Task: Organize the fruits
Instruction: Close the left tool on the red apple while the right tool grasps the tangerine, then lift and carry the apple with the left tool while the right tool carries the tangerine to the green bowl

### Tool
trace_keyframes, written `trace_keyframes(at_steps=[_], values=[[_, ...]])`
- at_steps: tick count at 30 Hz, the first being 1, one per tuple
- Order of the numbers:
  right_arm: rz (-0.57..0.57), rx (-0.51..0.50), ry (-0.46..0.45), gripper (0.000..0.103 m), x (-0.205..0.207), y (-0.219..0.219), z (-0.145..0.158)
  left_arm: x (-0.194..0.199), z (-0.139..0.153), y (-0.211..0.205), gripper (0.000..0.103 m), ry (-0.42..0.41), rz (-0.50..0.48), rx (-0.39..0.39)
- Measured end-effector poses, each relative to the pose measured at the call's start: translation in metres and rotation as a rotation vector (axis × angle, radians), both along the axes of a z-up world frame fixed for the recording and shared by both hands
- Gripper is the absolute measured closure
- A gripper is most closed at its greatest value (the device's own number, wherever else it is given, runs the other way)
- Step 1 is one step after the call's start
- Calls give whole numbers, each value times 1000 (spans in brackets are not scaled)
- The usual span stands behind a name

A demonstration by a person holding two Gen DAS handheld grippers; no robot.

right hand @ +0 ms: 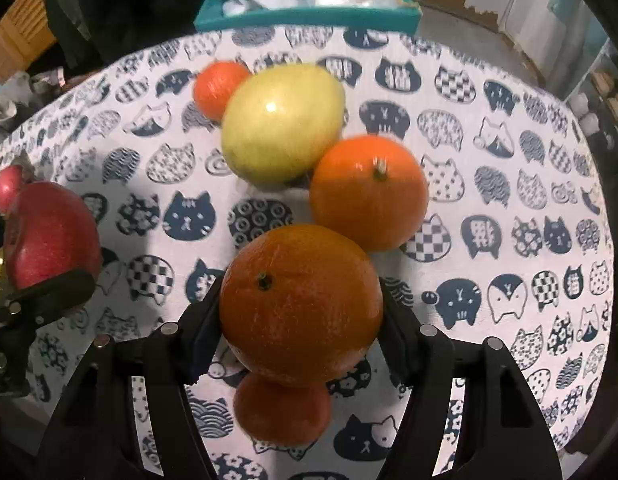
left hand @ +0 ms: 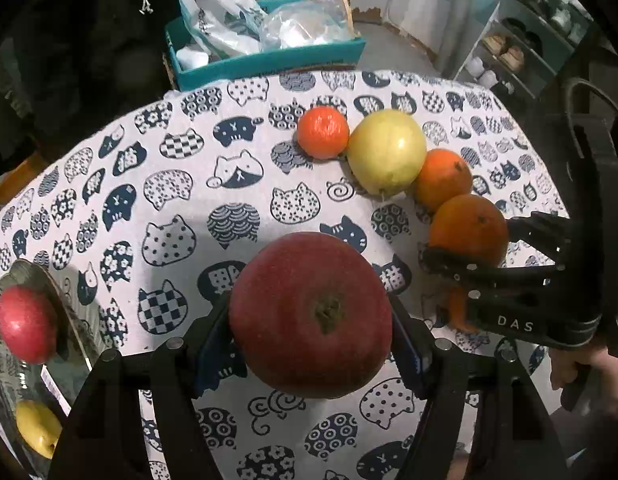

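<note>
Round table [left hand: 109,216] under cat-print cloth [right hand: 489,240]; resting directly on it: small tangerine [left hand: 323,132], yellow apple [left hand: 385,152], orange [left hand: 443,178], glass plate [left hand: 75,320] at left edge.

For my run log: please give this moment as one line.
left claw: holds red apple | right claw: around orange | plate: left

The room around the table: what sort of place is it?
Probably a lived-in home. A cat-print tablecloth covers the table, a shoe rack stands by the wall, and a teal bin holds plastic bags.
</note>
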State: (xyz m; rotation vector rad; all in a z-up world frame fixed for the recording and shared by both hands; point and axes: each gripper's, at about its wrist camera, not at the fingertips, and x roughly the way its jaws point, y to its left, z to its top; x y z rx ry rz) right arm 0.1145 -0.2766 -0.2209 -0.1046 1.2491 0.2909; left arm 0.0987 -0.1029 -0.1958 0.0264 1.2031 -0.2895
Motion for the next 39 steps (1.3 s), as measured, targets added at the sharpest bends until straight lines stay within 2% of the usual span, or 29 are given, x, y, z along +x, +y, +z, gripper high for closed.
trace_keyframes(at_steps=[11,23,32,39], values=[[-2,47,-128,35,-5,6,59,-13,50,10,30,-118,0,-2],[-15,114,-251,35,-12,1,117,-27,102,26,30,-218,29,-37],[-8,153,-325,35,-19,5,152,-37,130,35,30,-289,28,-34],[12,180,-356,35,-24,14,171,-43,139,47,30,-310,42,-50]])
